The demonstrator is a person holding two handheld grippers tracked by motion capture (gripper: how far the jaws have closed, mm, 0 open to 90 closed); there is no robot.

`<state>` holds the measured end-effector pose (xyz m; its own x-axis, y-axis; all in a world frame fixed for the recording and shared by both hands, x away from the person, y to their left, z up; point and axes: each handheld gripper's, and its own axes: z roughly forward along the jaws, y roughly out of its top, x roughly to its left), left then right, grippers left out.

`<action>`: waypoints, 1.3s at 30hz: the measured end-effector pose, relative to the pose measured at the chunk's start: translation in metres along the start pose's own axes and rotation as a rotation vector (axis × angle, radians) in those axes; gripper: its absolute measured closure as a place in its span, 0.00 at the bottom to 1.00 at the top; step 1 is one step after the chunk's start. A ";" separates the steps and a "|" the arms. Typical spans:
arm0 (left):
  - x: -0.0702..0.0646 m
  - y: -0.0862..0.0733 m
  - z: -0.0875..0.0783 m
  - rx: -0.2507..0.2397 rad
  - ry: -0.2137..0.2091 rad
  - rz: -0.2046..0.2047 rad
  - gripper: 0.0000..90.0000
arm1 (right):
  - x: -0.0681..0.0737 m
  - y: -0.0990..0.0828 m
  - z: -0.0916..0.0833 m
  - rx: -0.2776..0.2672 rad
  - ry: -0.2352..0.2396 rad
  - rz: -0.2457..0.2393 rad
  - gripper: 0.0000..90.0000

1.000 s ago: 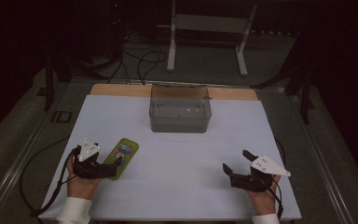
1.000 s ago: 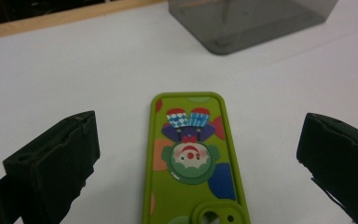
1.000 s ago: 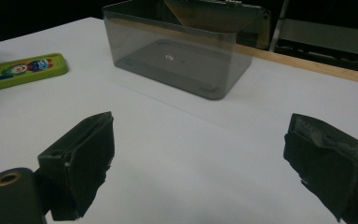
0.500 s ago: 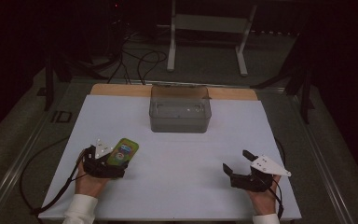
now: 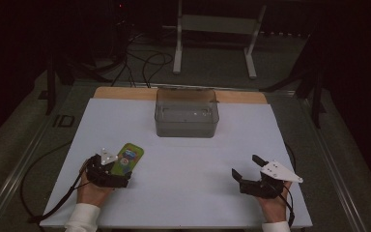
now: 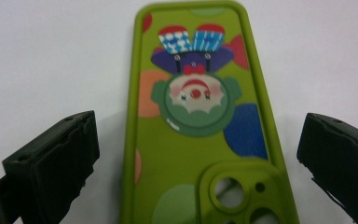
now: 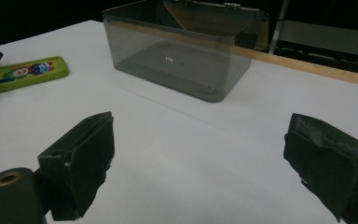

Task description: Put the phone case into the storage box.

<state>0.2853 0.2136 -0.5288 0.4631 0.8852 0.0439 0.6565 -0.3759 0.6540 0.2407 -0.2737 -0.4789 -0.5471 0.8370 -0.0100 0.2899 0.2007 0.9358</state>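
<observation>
High view: the green phone case (image 5: 128, 158) lies flat on the white surface (image 5: 183, 159), at its near left, well apart from the clear plastic box (image 5: 187, 113) that stands at the far centre. The left gripper (image 5: 110, 173) sits at the case's near end, aligned with its long axis, which suits a grasp across the narrow width. The right gripper (image 5: 244, 170) rests on the near right of the surface, well apart from both case and box, evidently kept out of the working area.

Left gripper view: the case (image 6: 200, 121) lies between the fingers (image 6: 56, 163), back side up, camera cut-out nearest the gripper. The fingers are spread, one on each side of the case, with white surface visible between each finger and the case edge; nothing is grasped. This straddling position is judged to be the setup for closing on the two long edges.

Right gripper view: the fingers (image 7: 81, 161) are spread wide and empty, pointing toward the box (image 7: 182, 53), whose top stands open, presumably ready to receive the case (image 7: 23, 73).
</observation>
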 end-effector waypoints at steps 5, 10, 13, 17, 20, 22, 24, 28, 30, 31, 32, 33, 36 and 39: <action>0.003 -0.001 0.004 0.056 -0.024 -0.034 0.03 | 0.000 0.000 0.000 -0.002 -0.003 0.001 0.10; 0.005 0.002 0.003 0.085 -0.037 -0.034 0.10 | 0.000 0.000 0.000 0.005 -0.004 0.003 0.10; 0.005 0.006 0.003 0.113 -0.044 -0.022 0.11 | 0.000 0.000 0.001 0.007 -0.004 0.003 0.10; 0.006 0.007 0.002 0.124 -0.055 -0.011 0.16 | 0.001 0.000 0.002 0.011 -0.001 0.006 0.10; 0.005 0.008 0.002 0.128 -0.050 -0.009 0.16 | 0.001 0.000 0.002 0.013 0.002 0.005 0.10; 0.004 0.008 0.002 0.123 -0.044 -0.014 0.17 | 0.001 0.000 0.002 0.017 0.006 0.003 0.10; 0.004 0.008 0.001 0.121 -0.043 -0.014 0.17 | 0.001 0.000 0.003 0.021 0.011 0.006 0.10; 0.003 0.009 0.001 0.106 -0.022 -0.020 0.17 | 0.001 0.000 0.004 0.028 0.013 0.003 0.10; 0.002 0.012 -0.002 0.087 -0.010 -0.025 0.17 | 0.001 0.000 0.004 0.033 0.016 0.006 0.10; 0.001 0.013 -0.003 0.078 -0.005 -0.023 0.17 | 0.001 0.000 0.004 0.035 0.019 0.005 0.10; 0.001 0.015 -0.005 0.065 0.000 -0.023 0.17 | 0.001 0.000 0.004 0.035 0.021 0.007 0.10; 0.000 0.016 -0.007 0.053 -0.002 -0.024 0.17 | 0.001 0.001 0.004 0.035 0.022 0.011 0.10; -0.004 0.021 -0.013 0.009 -0.015 -0.015 0.17 | 0.001 0.001 0.005 0.037 0.023 0.014 0.10; -0.008 0.027 -0.019 -0.040 -0.019 -0.001 0.17 | 0.002 0.003 0.005 0.041 0.030 0.017 0.09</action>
<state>0.2884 0.2011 -0.4970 0.4741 0.8800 0.0293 0.6330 -0.3638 0.6834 0.2441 -0.2695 -0.4781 -0.5648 0.8251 0.0170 0.3311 0.2078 0.9204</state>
